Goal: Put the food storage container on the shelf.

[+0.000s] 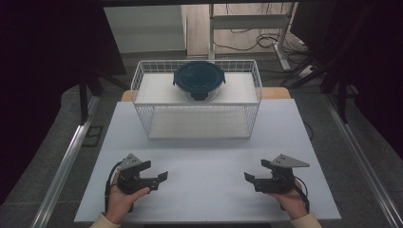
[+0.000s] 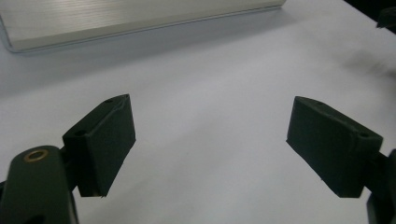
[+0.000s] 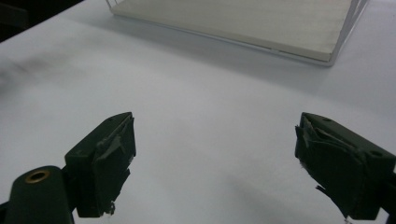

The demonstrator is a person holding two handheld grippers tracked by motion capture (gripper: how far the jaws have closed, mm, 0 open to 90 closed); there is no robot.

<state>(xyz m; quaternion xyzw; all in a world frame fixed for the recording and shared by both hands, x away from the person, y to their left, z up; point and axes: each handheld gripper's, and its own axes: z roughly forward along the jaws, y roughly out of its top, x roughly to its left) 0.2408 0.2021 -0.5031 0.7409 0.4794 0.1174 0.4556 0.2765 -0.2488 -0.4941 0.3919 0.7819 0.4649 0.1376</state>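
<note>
Both my grippers low over the white table point(image 1: 204, 156), left gripper point(image 1: 159, 170) fingers point(image 2: 105, 140) apart and empty, right gripper point(image 1: 254, 170) fingers point(image 3: 105, 158) likewise, lidded dark container point(image 1: 198, 78) on wire rack point(image 1: 142, 85) beyond.

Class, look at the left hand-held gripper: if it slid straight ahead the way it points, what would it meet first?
Probably the right hand-held gripper facing the left hand-held gripper across bare table; its aim is hard to judge.

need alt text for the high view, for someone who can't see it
A person's two hands rest at the near edge of a white table, each holding a black gripper, left gripper and right gripper, both open and empty. Farther back, a white wire rack carries a round, dark-lidded container on its top shelf.
</note>
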